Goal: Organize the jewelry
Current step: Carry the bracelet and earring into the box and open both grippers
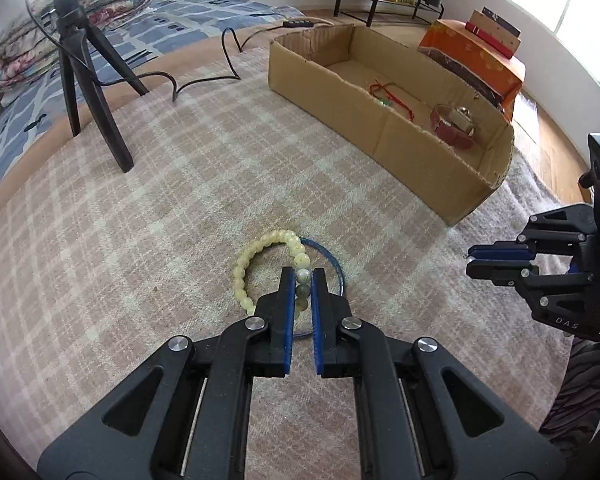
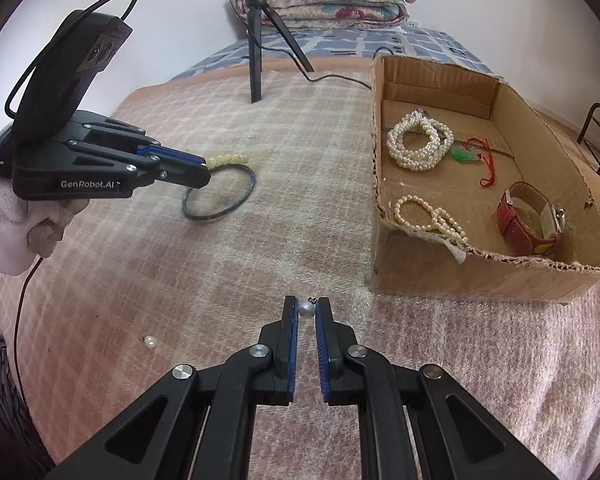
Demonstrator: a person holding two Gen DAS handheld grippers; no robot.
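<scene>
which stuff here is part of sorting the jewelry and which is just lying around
Part of the job:
- yellow bead bracelet, in the left gripper
- pearl earring, in the right gripper
- blue bangle
- loose pearl earring
- cardboard box, with its pearl strands and red watch

Just lying about:
- tripod
- folded quilts
- black cable

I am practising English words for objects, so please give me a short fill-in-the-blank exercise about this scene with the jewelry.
1. The left gripper is shut on a bracelet of pale ____.
2. The watch in the cardboard box has a ____ strap.
3. The right gripper pinches a small ____.
4. Under the bead bracelet lies a thin blue ____.

Missing words: beads; red; pearl; bangle
</scene>
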